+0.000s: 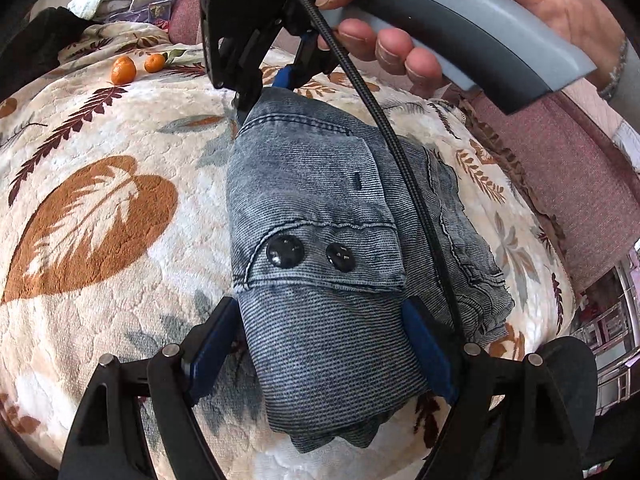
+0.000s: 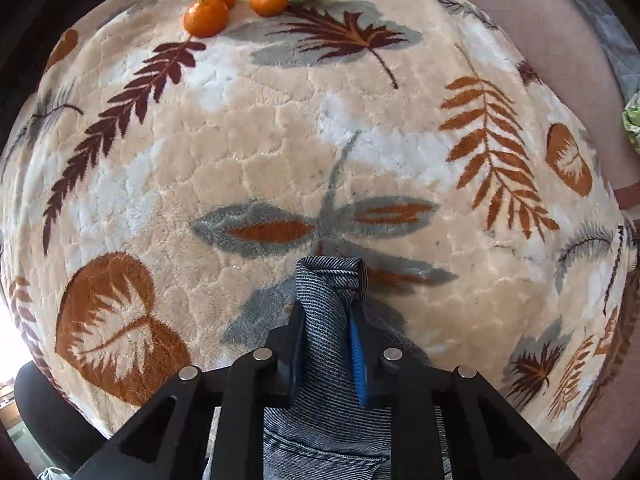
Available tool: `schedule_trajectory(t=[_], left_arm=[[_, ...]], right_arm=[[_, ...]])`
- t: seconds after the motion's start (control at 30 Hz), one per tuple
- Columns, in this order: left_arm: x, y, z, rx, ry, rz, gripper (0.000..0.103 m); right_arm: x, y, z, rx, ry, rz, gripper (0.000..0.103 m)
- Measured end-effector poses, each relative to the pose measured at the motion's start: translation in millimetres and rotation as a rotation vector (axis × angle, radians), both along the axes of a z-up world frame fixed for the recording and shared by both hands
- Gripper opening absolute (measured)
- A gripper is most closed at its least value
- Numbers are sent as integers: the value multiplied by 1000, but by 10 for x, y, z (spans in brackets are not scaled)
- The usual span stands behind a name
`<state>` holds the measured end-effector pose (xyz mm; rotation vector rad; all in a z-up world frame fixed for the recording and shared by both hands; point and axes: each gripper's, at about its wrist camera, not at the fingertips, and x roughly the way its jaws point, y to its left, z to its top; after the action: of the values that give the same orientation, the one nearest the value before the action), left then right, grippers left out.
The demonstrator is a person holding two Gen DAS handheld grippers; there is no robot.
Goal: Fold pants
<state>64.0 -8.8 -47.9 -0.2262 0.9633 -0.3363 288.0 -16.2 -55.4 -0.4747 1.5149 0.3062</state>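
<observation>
Lay folded in a thick bundle of ribbed grey-blue denim pants [image 1: 320,216] with two black buttons [image 1: 285,251], on a plush cream blanket [image 1: 120,128] printed with rust and maroon leaves. Pinched at opposite ends: left gripper [image 1: 320,344] spread wide around the near fold, right gripper [image 2: 326,344] clenched on a bunched corner. Shared the blanket with three tangerines [image 2: 206,16] at its far edge

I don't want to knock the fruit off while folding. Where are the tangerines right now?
The tangerines lie at the far edge of the leaf-print blanket, upper left in the right wrist view, well clear of the pants.
</observation>
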Motion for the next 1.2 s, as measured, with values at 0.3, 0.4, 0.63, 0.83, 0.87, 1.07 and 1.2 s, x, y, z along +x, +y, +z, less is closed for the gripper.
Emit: schedule_trajectory(t=[0.3, 0.4, 0.63, 0.83, 0.87, 1.07, 1.2], left_arm=[[-17, -51, -15, 19, -20, -8, 84], [-37, -83, -13, 29, -31, -9, 84], [-92, 9, 4, -3, -24, -4, 84], [-212, 95, 88, -46, -54, 1, 84], [-246, 130, 114, -49, -70, 11, 84], [-329, 356, 212, -82, -132, 99, 84], [-315, 476, 179, -77, -109, 148, 84]], right_arm=[[38, -371, 318, 9, -244, -116, 20], [97, -641, 623, 29, -351, -225, 21], [-556, -852, 766, 371, -146, -280, 23], [-908, -1428, 237, 399, -68, -457, 22], [-979, -1467, 344, 415, -103, -451, 23], [-1463, -1703, 410, 435, -170, -437, 61], [-1660, -1963, 331, 490, -188, -483, 67]])
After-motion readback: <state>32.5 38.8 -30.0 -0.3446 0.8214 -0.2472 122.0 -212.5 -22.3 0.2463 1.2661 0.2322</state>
